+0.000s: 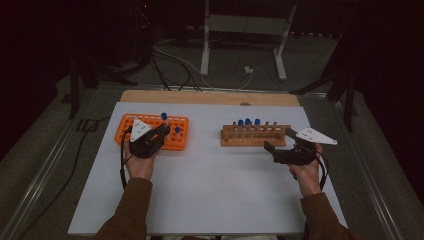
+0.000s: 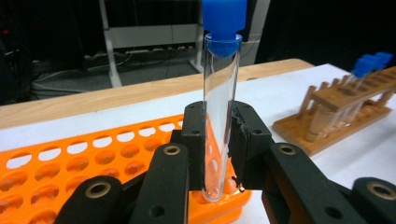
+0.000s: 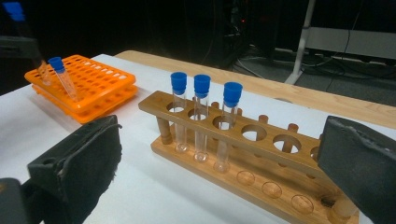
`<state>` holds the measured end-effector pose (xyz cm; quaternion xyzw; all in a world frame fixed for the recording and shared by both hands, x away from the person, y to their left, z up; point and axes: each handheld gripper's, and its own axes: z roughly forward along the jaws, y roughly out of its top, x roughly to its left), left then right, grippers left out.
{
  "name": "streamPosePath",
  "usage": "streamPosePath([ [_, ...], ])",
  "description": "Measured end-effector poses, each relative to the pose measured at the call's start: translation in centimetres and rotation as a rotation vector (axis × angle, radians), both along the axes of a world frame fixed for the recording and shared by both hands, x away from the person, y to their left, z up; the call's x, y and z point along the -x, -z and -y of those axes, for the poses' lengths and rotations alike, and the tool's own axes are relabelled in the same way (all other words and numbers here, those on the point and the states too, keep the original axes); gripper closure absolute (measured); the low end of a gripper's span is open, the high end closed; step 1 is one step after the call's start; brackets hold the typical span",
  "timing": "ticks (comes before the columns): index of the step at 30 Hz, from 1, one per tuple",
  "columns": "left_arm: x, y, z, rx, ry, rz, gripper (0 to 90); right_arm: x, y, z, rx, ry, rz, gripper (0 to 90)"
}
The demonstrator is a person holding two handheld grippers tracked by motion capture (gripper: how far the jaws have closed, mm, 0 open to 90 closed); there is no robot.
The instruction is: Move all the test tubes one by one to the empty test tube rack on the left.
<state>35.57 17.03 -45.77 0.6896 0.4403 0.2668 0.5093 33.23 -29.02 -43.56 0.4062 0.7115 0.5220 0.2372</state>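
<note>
Dark floor with cables and a white metal stand (image 1: 245,30) lies beyond the white bench top (image 1: 210,185), whose far edge shows a strip of bare wood. Near the far left corner sits an orange plastic rack of round holes (image 1: 175,142); the left gripper (image 2: 218,140) hangs over its near edge, jaws clamped on a clear glass test tube with a blue cap (image 2: 219,93), held upright with its rounded bottom just above the rack's holes. Another blue-capped tube (image 3: 63,79) leans in that rack. Toward the far right edge stands a wooden test tube rack (image 3: 261,140) with three blue-capped tubes (image 3: 201,116) upright at its left end. The right gripper (image 1: 280,145) hovers just beside its right end, jaws spread wide with nothing between them.
</note>
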Motion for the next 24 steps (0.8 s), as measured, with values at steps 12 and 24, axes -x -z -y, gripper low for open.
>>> streamPosePath([
  [12,-1.7,2.1,1.1,-0.040,-0.005,-0.058,77.7,0.0,0.2,0.3,-0.008,0.007,-0.012,0.0],
  [24,-1.7,4.0,1.1,-0.083,0.011,-0.114,77.6,0.0,0.6,0.0,0.002,-0.003,-0.024,0.0],
])
